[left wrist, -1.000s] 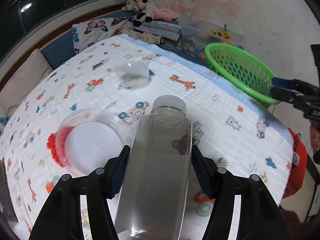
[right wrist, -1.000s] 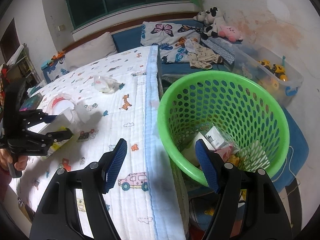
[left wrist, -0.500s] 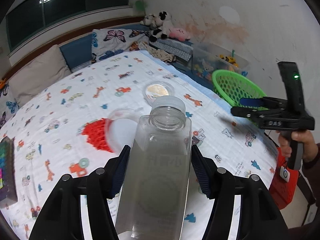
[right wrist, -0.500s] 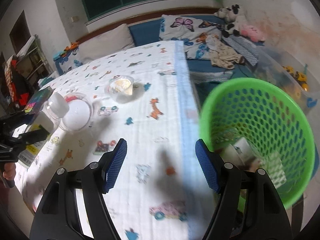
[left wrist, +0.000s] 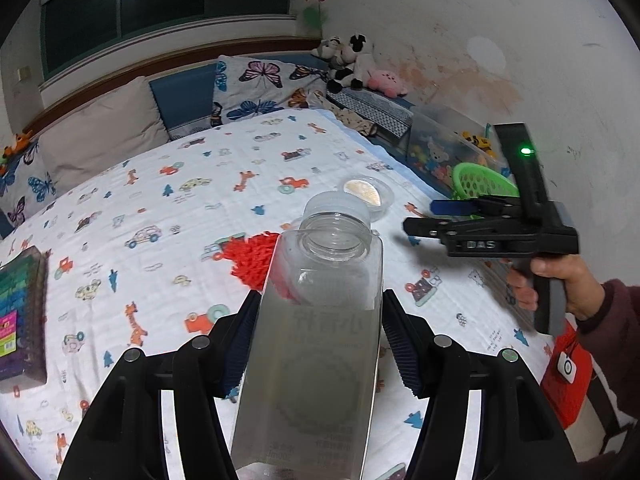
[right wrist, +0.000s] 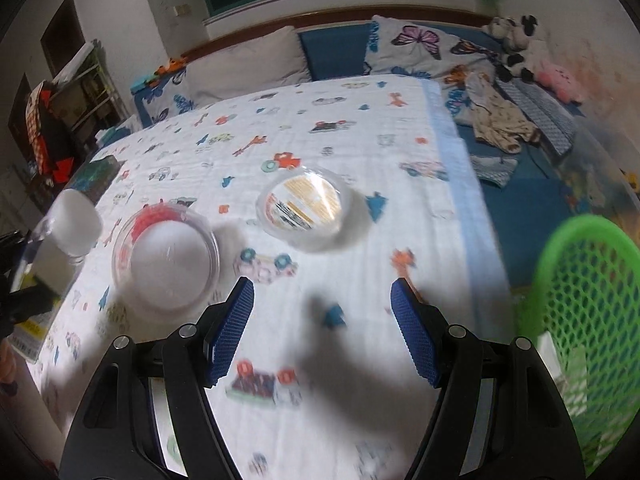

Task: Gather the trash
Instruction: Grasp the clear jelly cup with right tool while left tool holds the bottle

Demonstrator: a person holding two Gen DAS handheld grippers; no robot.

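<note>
While the left tool (left wrist: 316,344) grips the clear square plastic bottle (left wrist: 320,320), the right tool (right wrist: 322,328), empty with jaws opening, hovers near the round clear lidded tub (right wrist: 306,206) left of the green mesh basket (right wrist: 588,280), evidently the next pickup, requiring descent.

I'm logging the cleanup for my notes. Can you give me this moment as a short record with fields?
setting: bed with a cartoon-print sheet
left claw: shut on a clear plastic bottle, capped
right claw: empty, jaws opening, above the sheet
trash on the bed: lidded tub with a printed label; round clear tub with red at its rim
bin: green basket at the bedside, to the right
</note>
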